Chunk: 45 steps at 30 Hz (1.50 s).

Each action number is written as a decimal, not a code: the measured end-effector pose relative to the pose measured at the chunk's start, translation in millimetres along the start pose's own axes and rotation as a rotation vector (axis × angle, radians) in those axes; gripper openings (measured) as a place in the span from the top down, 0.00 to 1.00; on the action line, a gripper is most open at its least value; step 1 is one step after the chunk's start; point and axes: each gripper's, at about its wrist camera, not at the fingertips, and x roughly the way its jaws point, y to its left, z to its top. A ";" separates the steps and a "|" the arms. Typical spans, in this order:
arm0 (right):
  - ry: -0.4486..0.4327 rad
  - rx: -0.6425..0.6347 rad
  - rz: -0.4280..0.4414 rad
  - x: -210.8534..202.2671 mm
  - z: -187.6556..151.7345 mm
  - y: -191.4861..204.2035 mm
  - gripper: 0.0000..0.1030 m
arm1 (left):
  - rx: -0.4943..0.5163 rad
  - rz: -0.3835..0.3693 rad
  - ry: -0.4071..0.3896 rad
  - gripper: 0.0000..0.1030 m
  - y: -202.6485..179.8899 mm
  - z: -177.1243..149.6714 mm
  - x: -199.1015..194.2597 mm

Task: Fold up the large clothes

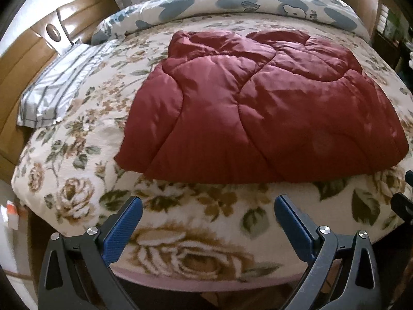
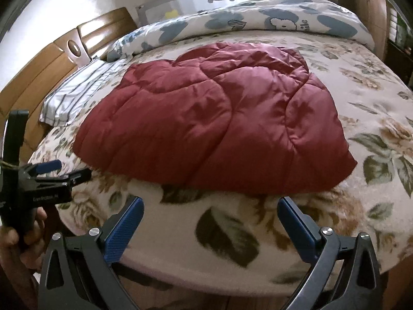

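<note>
A dark red quilted puffy garment (image 1: 258, 108) lies folded flat in the middle of the bed; it also shows in the right wrist view (image 2: 214, 126). My left gripper (image 1: 207, 202) is open and empty, hovering over the bed's near edge just short of the garment's near hem. My right gripper (image 2: 210, 204) is open and empty, also just short of the near hem, toward its right half. The left gripper also shows at the left edge of the right wrist view (image 2: 64, 170), held in a hand.
The bed carries a floral blanket (image 1: 77, 188). A striped pillow (image 1: 59, 87) lies at the left, a blue-patterned duvet (image 1: 232, 5) is rolled along the far side. A wooden headboard (image 1: 23, 59) stands left. Furniture stands at the right edge.
</note>
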 end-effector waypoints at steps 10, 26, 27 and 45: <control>-0.072 -0.044 0.004 -39.7 23.5 19.1 0.00 | 0.018 0.022 -0.073 0.01 -0.1 3.3 -44.0; -0.027 -0.018 -0.015 -8.1 45.0 12.3 0.00 | 0.007 0.011 -0.066 0.01 2.0 27.5 -19.7; -0.025 -0.019 -0.015 -6.9 46.1 12.4 0.00 | 0.006 0.011 -0.066 0.01 1.8 28.5 -18.1; -0.021 -0.018 -0.011 8.2 63.6 12.3 0.00 | 0.009 0.011 -0.055 0.01 -2.3 41.1 -3.0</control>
